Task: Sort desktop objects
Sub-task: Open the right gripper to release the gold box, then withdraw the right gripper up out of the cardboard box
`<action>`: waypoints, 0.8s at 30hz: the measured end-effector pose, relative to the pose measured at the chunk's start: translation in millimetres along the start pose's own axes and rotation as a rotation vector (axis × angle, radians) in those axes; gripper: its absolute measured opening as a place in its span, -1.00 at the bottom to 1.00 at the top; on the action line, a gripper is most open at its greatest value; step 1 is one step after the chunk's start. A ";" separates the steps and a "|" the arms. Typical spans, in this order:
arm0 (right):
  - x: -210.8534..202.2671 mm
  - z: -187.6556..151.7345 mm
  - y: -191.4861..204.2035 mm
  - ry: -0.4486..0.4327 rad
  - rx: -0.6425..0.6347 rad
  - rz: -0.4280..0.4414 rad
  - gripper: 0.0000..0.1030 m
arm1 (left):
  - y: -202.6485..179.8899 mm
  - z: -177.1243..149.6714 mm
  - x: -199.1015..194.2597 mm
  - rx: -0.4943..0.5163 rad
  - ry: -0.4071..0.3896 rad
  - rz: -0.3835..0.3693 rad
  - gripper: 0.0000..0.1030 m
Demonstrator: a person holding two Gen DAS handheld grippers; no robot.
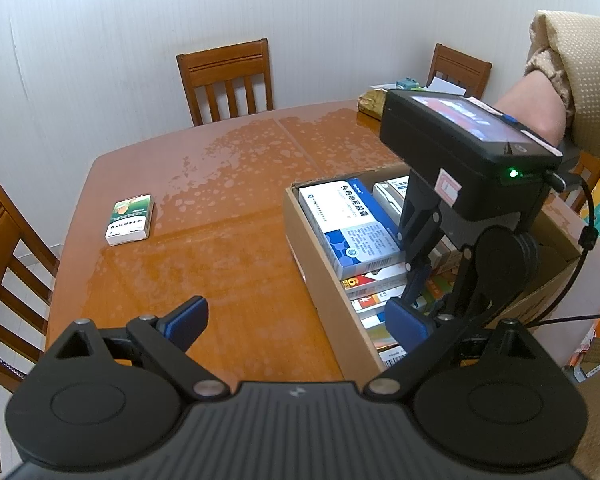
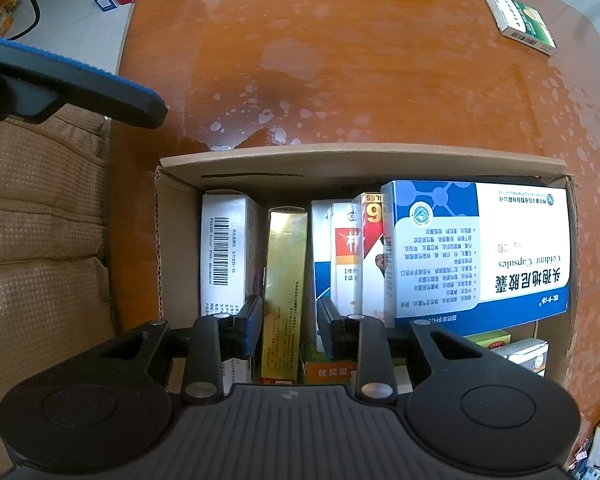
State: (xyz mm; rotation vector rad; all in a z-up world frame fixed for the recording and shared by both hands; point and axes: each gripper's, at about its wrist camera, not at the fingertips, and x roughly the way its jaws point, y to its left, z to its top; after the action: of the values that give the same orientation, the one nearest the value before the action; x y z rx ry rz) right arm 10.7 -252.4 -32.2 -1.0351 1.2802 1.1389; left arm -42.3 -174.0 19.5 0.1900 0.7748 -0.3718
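- Right tool (image 2: 288,328): pointed straight down into the cardboard box (image 2: 364,158). Its jaws straddle the upright gold carton (image 2: 284,280); the left pad lies at or against the carton's side, and a clear gap shows before the right pad. Judged released, not clamping.
- Gold carton: stands on end inside the box, between a white carton with a barcode (image 2: 224,252) on one side and a row of upright medicine cartons on the other. Judged placed.
- Left tool (image 1: 296,324): jaws spread wide, nothing between them, hovering above the table (image 1: 228,240) beside the box.
- Remaining item: a green-and-white carton (image 1: 130,220) lies flat on the table, well apart from both tools and from the box. It sits ahead of the left tool, to its left.
- Handling, judged: a light, thin-walled card carton. It is stiff along its edges and liable to dent on its broad faces. The table surface is glossy, so the carton may slide when nudged.
- Recommended hold: across the two long narrow sides, near mid-length, with moderate pressure.
- Box contents: a large blue-and-white capsule carton (image 2: 480,248) lies across the top of the others. Free slots are narrow.
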 end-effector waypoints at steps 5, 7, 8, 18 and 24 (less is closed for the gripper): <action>-2.0 -2.5 1.5 -0.004 0.000 -0.016 -0.29 | -2.4 0.1 -1.4 0.004 -0.005 0.002 0.84; -3.3 -4.2 2.6 -0.009 0.002 -0.022 -0.29 | -3.7 -0.1 -1.8 0.006 -0.007 0.003 0.84; -4.3 -5.4 3.0 -0.012 0.004 -0.025 -0.29 | -4.4 -0.2 -2.1 0.007 -0.008 0.004 0.84; -20.9 -22.2 8.0 -0.063 0.017 -0.062 -0.14 | -19.0 2.2 -4.7 0.024 -0.021 0.028 0.84; -39.6 -39.2 10.1 -0.133 0.022 -0.062 0.00 | -29.2 6.8 -5.7 0.033 -0.014 0.051 0.84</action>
State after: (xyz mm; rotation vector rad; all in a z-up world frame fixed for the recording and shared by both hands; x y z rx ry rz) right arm -4.2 -291.3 6.1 -0.9609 1.1456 1.1249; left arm -53.2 -201.4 27.4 0.2372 0.7490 -0.3376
